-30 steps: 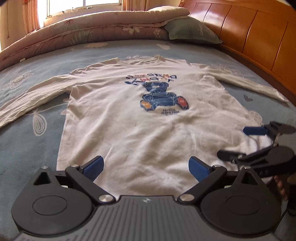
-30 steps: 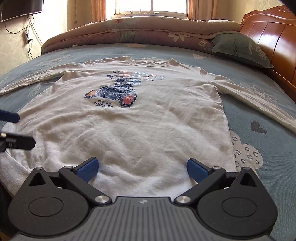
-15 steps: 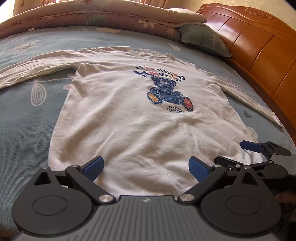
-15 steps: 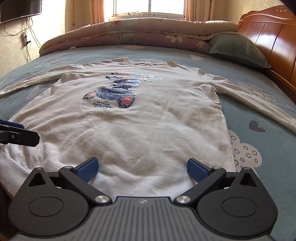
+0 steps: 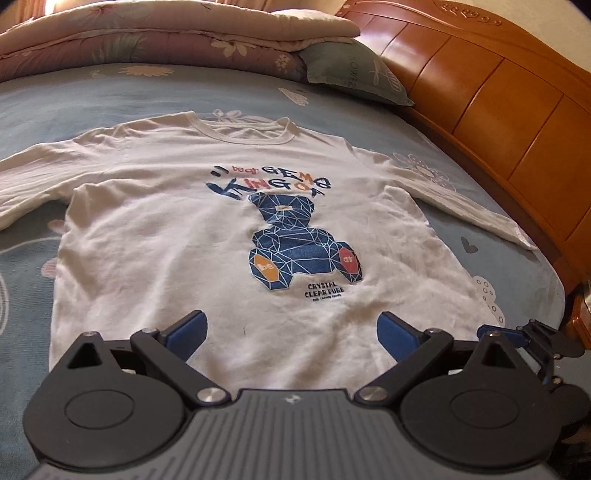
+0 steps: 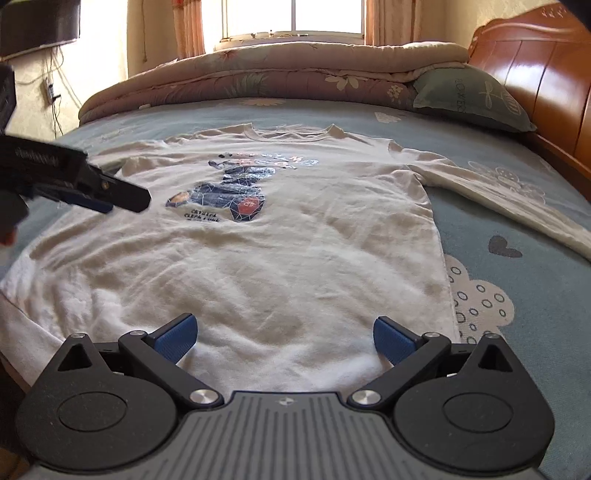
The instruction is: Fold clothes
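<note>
On the bed [image 5: 122, 92], spread flat over the blue patterned cover, we note a white long-sleeved shirt [image 5: 177, 258]; long axis runs from the hem, nearest both cameras, away to the neckline, which points toward the rolled quilt [image 6: 280, 74] and the window [image 6: 295, 16]; both sleeves stretch out sideways, one reaching toward the wooden headboard [image 5: 498, 110]; front faces up, showing a blue faceted bear print [image 5: 299, 243] with coloured lettering above and small dark text below; fabric lightly creased, mostly smooth; a green pillow [image 5: 354, 74] lies beyond the shirt against the headboard. We see the left gripper [image 5: 291, 328] over the hem with its fingers [image 5: 186, 332] spread wide, nothing between them; the right gripper [image 6: 284, 336] likewise over the hem nearer the headboard side, fingers wide apart and empty; from the right wrist view the left gripper hangs above the shirt's far side.
</note>
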The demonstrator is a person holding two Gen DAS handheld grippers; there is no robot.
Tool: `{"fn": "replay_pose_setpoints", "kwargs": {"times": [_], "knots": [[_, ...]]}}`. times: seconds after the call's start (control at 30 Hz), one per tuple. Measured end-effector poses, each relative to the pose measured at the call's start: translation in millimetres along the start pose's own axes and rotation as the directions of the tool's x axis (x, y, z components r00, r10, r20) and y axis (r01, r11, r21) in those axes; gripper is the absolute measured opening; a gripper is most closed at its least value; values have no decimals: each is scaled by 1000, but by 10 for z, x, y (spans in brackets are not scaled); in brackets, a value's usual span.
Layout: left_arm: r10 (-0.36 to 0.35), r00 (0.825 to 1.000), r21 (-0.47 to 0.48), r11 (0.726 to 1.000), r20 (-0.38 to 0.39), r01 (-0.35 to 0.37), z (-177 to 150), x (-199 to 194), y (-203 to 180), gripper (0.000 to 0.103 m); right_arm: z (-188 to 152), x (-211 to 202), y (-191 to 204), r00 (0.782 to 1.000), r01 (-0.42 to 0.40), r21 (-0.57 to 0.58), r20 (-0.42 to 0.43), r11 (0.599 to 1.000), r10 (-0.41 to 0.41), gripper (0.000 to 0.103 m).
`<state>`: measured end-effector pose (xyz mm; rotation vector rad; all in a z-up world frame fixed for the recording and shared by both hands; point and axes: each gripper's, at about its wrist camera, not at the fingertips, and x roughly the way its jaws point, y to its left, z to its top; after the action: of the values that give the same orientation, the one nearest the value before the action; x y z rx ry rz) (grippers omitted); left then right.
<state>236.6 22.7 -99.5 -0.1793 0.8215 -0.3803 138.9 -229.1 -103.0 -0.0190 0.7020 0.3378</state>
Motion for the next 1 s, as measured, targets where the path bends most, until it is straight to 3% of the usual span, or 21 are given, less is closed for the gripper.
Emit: {"fn": "replay_pose_setpoints", "kwargs": {"times": [0.13, 0.3, 0.4, 0.53, 0.67, 0.8, 0.93, 1.0], "knots": [[-19, 1000, 35, 999, -10, 19, 2, 74, 74, 98, 76, -159, -52, 986, -167, 173, 14, 971, 167, 103], [-11, 1000, 62, 998, -7, 11, -5, 101, 128, 99, 158, -115, 258, 926, -370, 265, 26, 890, 377, 103], [-7, 1000, 74, 997, -12, 8, -15, 63, 115, 99, 162, -3, 499, 901, -415, 272, -12, 868, 434, 103], [-6, 1000, 81, 997, -17, 7, -50, 25, 119, 99, 54, 62, 654, 929, -328, 225, -100, 918, 356, 103], [3, 1000, 80, 997, -23, -1, -65, -16, 118, 99, -74, -123, 452, 964, -230, 225, -77, 947, 253, 103], [12, 1000, 75, 997, -23, -10, -60, -32, 134, 99, -86, -273, 266, 971, -200, 251, -76, 947, 225, 103], [25, 999, 67, 997, -20, -23, -24, -15, 125, 99, 79, -323, 255, 979, -196, 220, -14, 956, 204, 103], [22, 999, 69, 997, -29, -20, -10, 25, 106, 99, 103, -230, 237, 984, -155, 210, -52, 965, 169, 103]]}}
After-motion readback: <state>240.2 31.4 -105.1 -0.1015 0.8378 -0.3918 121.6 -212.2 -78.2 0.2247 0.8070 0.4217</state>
